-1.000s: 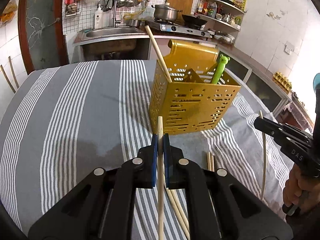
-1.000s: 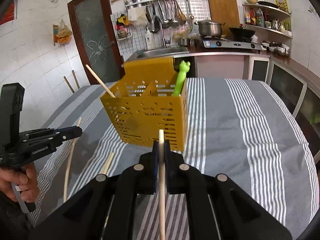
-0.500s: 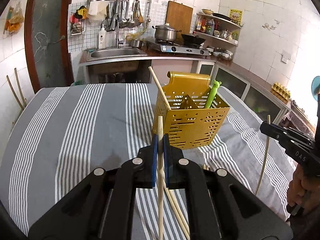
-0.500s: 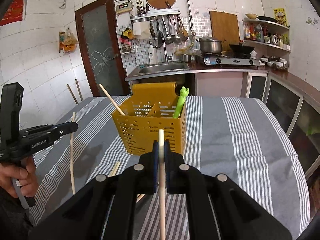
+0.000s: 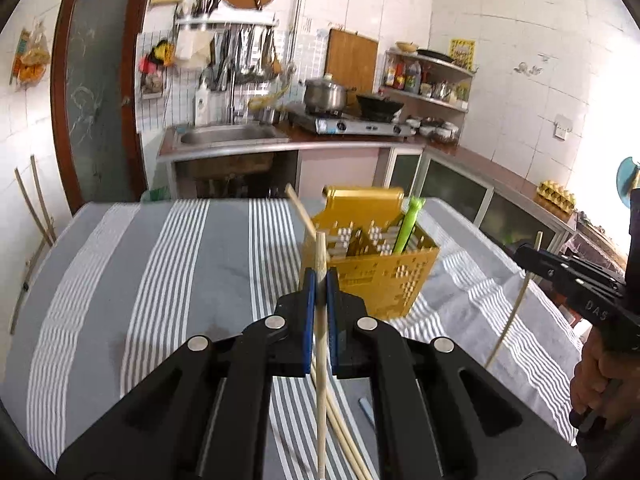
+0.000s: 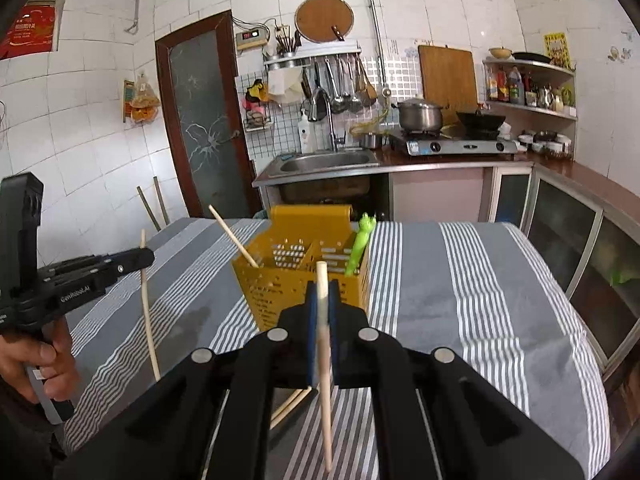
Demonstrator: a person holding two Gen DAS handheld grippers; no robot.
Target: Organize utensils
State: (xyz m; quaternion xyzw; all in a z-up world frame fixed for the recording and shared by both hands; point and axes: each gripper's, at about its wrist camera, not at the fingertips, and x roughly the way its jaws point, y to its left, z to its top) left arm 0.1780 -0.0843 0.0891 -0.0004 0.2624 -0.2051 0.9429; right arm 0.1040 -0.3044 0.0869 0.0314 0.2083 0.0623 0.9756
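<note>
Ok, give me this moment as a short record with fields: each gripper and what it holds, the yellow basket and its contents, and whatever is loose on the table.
left gripper: shut on a pale wooden chopstick, held upright
right gripper: shut on a second wooden chopstick, held upright
yellow perforated plastic utensil basket: on the grey striped tablecloth, ahead of both grippers
in basket: one leaning wooden chopstick; green frog-topped utensil
loose on cloth: wooden chopsticks below the left gripper
</note>
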